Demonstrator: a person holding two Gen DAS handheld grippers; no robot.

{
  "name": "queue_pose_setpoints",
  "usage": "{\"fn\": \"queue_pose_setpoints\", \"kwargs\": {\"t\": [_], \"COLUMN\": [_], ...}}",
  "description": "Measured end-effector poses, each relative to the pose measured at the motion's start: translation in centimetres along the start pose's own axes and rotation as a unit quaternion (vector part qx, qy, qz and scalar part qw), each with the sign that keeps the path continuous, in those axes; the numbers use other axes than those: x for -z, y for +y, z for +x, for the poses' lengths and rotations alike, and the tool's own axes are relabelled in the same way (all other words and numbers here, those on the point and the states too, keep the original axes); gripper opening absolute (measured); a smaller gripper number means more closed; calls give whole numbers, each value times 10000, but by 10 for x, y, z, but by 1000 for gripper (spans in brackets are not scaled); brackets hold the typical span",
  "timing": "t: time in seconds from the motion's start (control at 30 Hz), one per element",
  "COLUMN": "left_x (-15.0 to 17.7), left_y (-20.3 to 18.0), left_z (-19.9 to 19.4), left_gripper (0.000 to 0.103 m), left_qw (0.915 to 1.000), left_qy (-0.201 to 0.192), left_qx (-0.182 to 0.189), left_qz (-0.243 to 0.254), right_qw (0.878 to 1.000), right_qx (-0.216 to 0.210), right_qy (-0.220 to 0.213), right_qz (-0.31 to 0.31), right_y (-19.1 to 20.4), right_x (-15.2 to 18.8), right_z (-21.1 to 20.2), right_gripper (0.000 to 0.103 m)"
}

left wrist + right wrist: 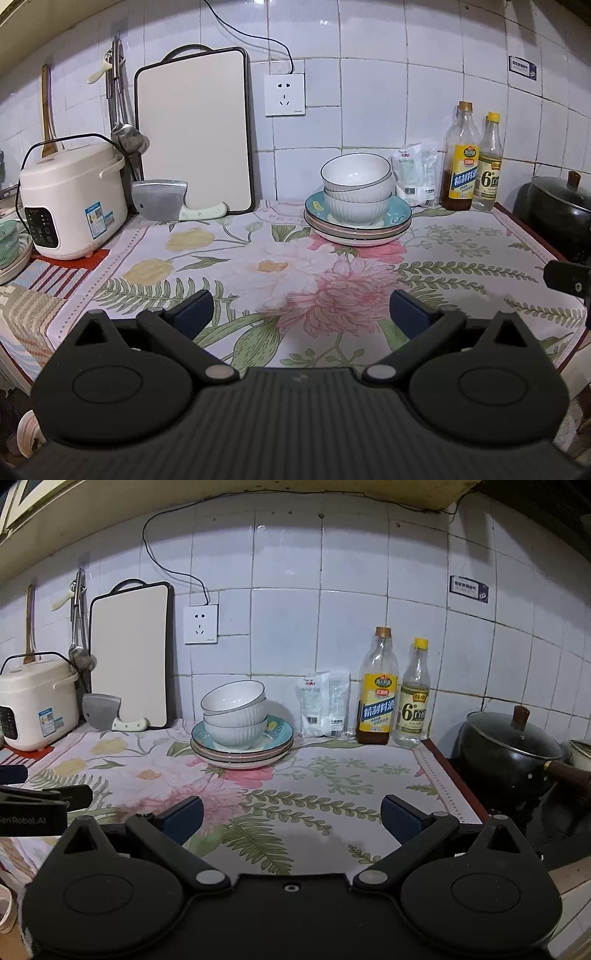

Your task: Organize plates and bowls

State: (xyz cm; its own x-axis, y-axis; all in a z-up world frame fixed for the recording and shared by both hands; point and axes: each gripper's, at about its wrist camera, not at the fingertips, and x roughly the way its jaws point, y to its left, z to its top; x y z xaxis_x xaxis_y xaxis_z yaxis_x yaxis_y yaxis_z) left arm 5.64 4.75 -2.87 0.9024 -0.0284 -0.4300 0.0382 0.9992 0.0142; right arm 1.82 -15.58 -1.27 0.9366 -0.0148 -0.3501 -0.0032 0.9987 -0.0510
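We had both the left gripper [299, 310] and right gripper [291, 818] spread wide, empty, facing bowls [356, 188] stacked on plates [357, 226].

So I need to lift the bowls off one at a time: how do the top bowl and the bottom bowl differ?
The top bowl sits tilted inside the bottom bowl, which stands upright on the teal plate. The top bowl's inside and dark rim line show; the bottom bowl's opening is covered, so only its ribbed wall shows. Both are white, ribbed outside and look alike in size.
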Motion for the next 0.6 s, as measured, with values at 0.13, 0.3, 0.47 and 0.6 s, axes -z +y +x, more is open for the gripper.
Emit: {"fn": "queue_pose_setpoints", "kwargs": {"t": [0.13, 0.3, 0.47, 0.6], "left_x": [1, 2, 2, 3], "left_y": [-1, 1, 0, 0], "left_z": [-3, -5, -4, -4], "left_gripper": [103, 103, 103, 103], "left_qw": [10000, 10000, 10000, 9999], "left_qy": [-21, -89, -83, -84], "left_qx": [33, 11, -7, -27], "left_qz": [30, 43, 54, 62], "right_qw": [10000, 10000, 9999, 10000], "right_qx": [30, -16, -59, -49], "right_qy": [-15, -69, -64, -49], "right_qz": [46, -24, -55, -60], "right_y": [-2, 2, 6, 6], "right_x": [0, 2, 3, 4], "right_z": [0, -1, 1, 1], "right_gripper": [103, 103, 103, 103]}}
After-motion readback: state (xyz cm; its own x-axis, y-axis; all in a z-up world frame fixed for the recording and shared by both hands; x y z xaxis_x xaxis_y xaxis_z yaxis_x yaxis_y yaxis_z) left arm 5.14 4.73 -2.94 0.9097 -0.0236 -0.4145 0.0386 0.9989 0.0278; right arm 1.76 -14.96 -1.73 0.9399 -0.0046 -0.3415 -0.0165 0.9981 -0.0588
